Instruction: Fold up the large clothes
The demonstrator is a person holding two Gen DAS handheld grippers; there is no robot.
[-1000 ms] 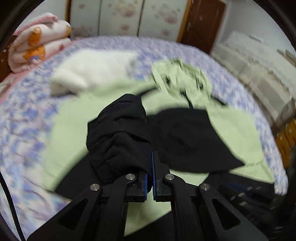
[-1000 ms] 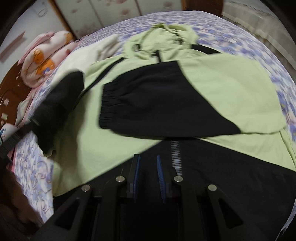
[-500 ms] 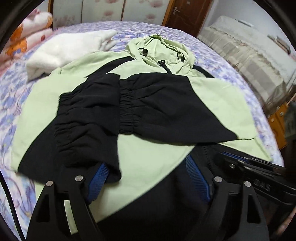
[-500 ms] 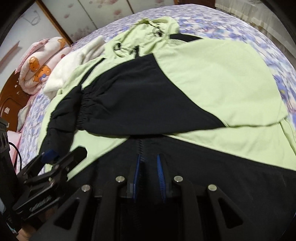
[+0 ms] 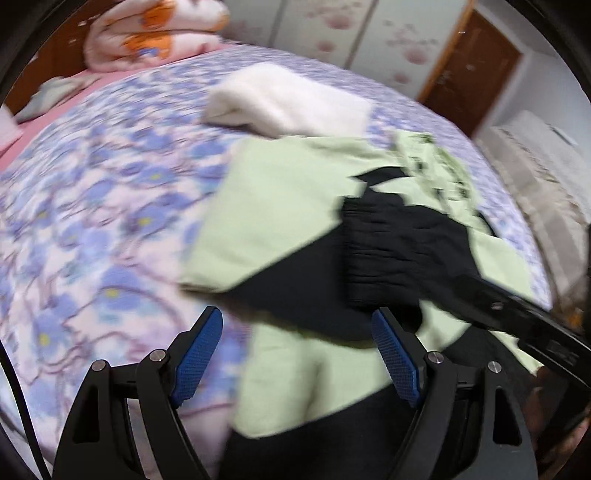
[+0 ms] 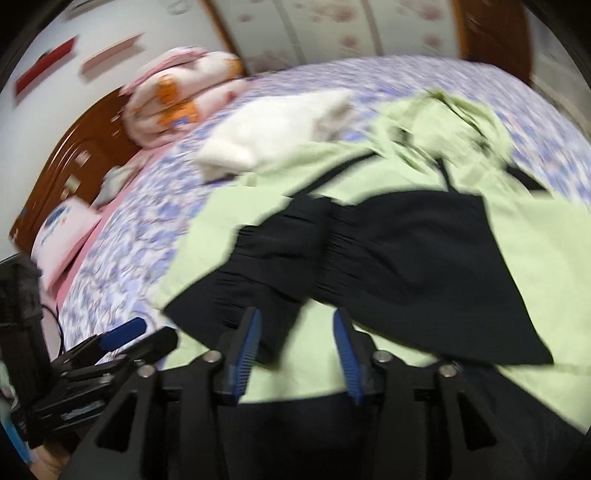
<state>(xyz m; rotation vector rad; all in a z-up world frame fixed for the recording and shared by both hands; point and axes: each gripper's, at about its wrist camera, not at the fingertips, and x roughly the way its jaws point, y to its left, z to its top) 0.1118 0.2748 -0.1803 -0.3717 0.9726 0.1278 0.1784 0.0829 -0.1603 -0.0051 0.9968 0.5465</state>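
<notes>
A light-green and black hooded jacket (image 5: 280, 206) (image 6: 535, 251) lies flat on the bed. Both black sleeves (image 6: 406, 258) (image 5: 399, 251) are folded across its chest. My left gripper (image 5: 297, 356) stands wide open over the jacket's left edge, with nothing pressed between its pads. It also shows low on the left of the right wrist view as the left gripper (image 6: 122, 339). My right gripper (image 6: 295, 350) hovers over the jacket's lower middle with its jaws opening; its pads hold no cloth. In the left wrist view, the right gripper (image 5: 517, 317) reaches in from the right.
The bed has a blue-flowered bedspread (image 5: 92, 206). A folded white garment (image 5: 288, 99) (image 6: 273, 125) lies just beyond the jacket. A rolled pink blanket (image 5: 155, 33) (image 6: 177, 107) sits by the wooden headboard (image 6: 66, 158). A brown door (image 5: 476, 70) stands behind.
The left gripper let go of the black sleeve, which now lies across the jacket, and swung left to the jacket's edge. The right gripper's jaws widened and its view shifted left.
</notes>
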